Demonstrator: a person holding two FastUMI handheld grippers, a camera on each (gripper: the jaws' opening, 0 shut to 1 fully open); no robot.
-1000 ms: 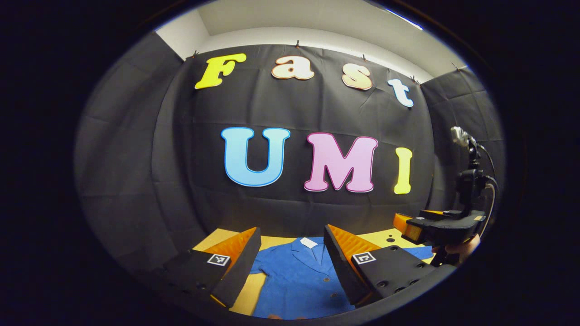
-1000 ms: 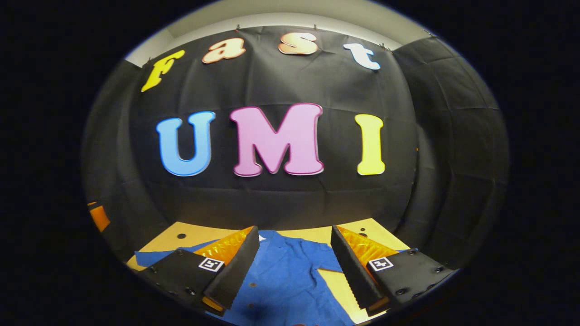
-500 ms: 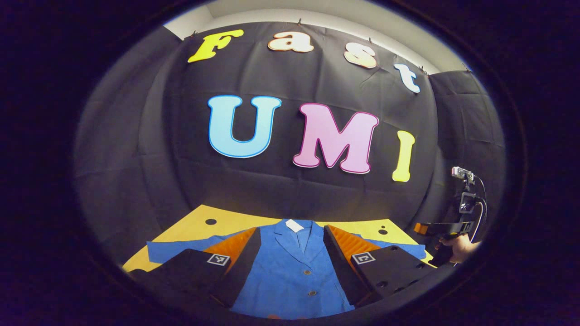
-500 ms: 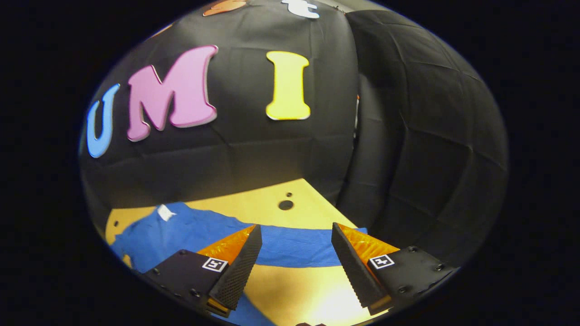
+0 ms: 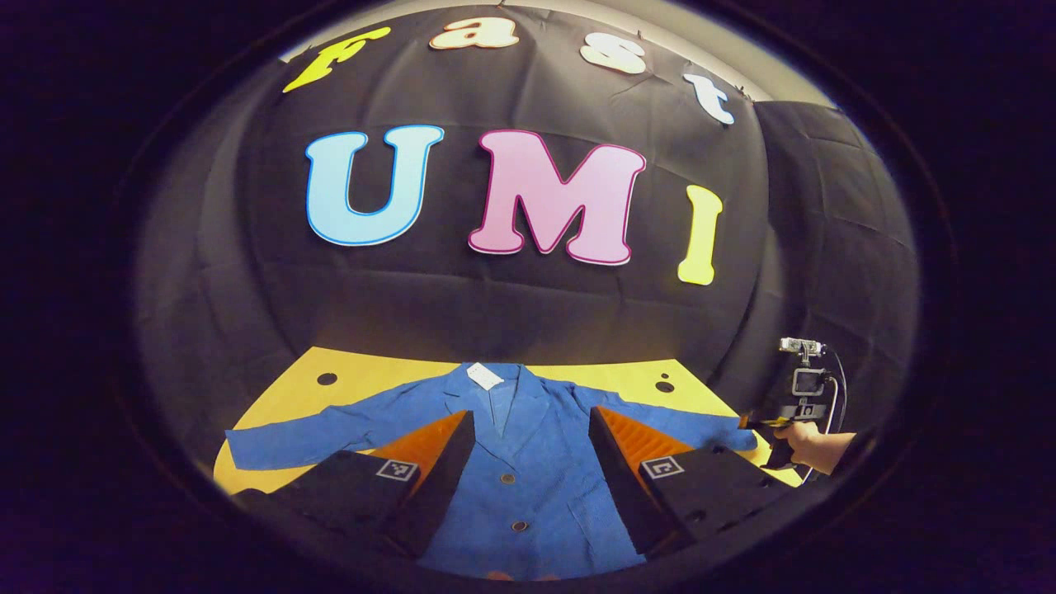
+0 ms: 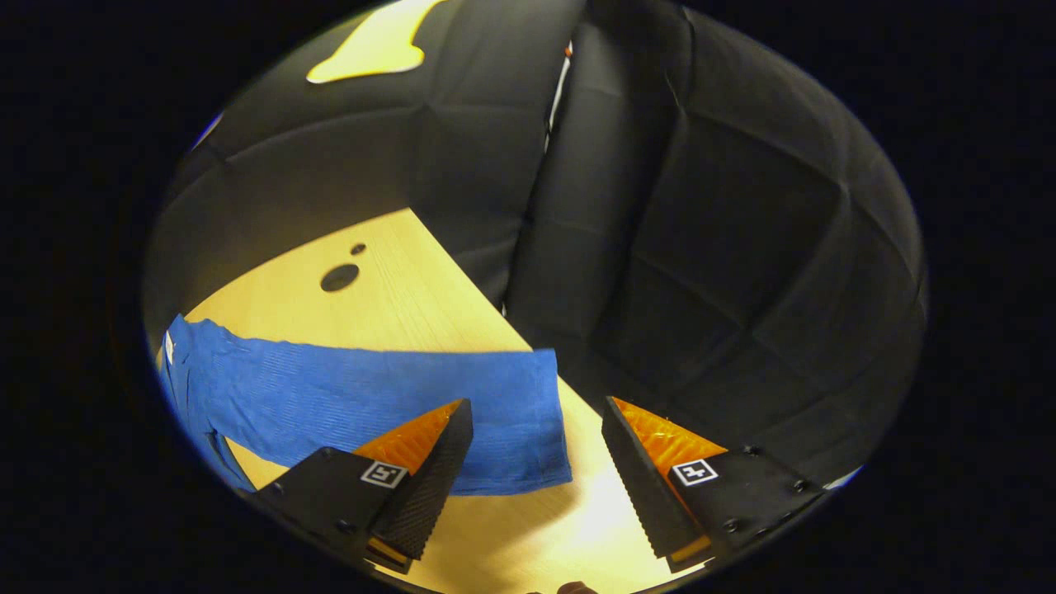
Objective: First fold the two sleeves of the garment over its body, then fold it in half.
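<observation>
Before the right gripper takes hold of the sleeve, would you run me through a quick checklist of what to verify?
1. Jacket spread flat on the table, both sleeves out: ok.
2. Right gripper open: ok.
3. Right sleeve's cuff lies between its fingers: ok, the cuff edge sits in the gap.
4. Fingers down at cloth level: cannot tell.
5. Left gripper open, above the jacket front, holding nothing: ok.
6. Left sleeve unfolded and waiting: ok.
</observation>
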